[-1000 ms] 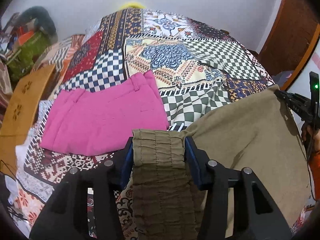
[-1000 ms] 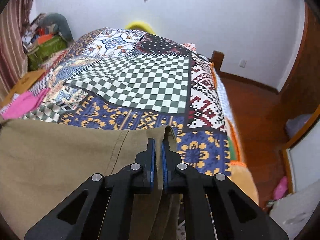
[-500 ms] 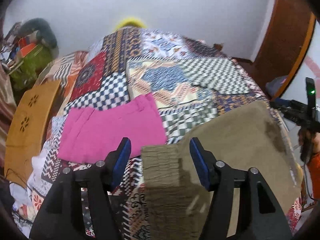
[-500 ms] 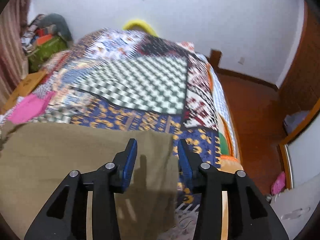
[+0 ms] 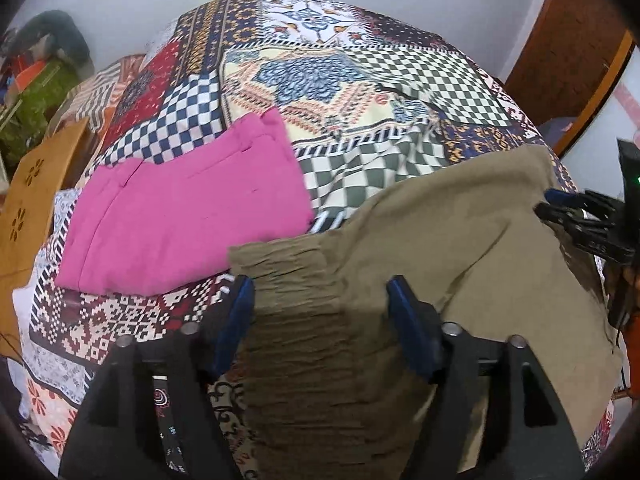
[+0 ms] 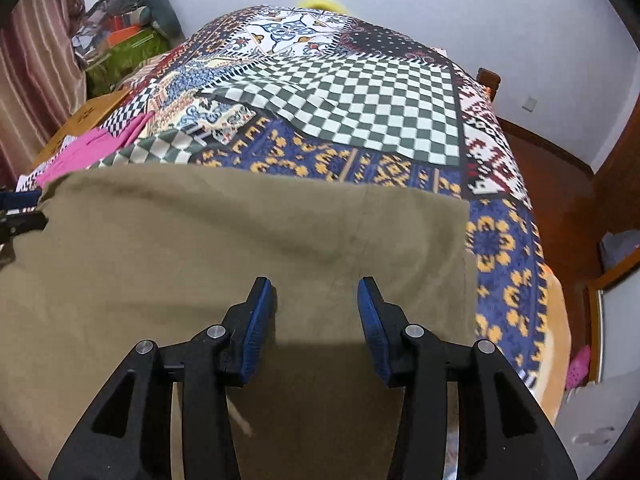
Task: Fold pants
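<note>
Left wrist view: left gripper opening, released over the pants waistband; right gripper released above them on the bed.

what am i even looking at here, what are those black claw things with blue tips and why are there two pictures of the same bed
Those claws are two hand-held grippers, one in each of a person's hands, and each carries a wide-angle camera looking along its fingers. So one picture is from the left gripper, the other from the right gripper. Both look down at a bed with a patchwork bedspread. On it lie olive-brown pants, the ones being folded, and folded pink pants beside them. Nothing is held: the left jaws are opening over the gathered waistband, and the right jaws stand apart above the other end. The right gripper also shows at the left view's right edge.
</note>
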The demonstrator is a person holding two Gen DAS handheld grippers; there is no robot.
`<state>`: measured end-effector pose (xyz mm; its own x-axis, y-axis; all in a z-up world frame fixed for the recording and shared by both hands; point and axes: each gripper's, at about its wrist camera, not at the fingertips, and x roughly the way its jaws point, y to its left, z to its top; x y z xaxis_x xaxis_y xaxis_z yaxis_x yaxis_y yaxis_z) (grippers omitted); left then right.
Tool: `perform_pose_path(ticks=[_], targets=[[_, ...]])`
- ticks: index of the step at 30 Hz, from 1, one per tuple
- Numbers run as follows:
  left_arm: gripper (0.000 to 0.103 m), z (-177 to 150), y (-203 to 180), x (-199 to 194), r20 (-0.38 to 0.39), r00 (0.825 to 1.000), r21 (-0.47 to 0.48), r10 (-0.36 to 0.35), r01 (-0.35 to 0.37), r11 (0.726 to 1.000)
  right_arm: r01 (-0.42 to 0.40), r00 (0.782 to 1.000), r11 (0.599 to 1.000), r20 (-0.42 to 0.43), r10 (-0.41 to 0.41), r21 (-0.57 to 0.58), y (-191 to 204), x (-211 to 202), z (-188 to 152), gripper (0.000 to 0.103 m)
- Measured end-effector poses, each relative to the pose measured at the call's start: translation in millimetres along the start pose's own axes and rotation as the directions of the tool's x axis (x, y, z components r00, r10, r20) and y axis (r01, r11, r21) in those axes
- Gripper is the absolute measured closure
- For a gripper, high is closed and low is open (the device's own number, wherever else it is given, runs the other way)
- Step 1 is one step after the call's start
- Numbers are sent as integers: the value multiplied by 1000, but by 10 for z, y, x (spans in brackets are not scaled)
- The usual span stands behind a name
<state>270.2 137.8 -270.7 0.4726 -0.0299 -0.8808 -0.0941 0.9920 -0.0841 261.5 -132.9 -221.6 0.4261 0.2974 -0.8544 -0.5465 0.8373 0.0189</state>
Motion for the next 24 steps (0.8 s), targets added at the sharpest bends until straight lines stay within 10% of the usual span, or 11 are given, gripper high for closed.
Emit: perform_pose_path(ticks=[15, 24], targets=[[27, -199, 211, -503, 56, 998, -54, 38, -35, 998, 108, 993, 993, -50, -105, 46, -287, -517, -519, 55], [27, -346, 83, -1285, 187, 981, -35, 57, -51, 998, 100, 991, 990, 75, -107, 97, -181, -1105, -526, 55]])
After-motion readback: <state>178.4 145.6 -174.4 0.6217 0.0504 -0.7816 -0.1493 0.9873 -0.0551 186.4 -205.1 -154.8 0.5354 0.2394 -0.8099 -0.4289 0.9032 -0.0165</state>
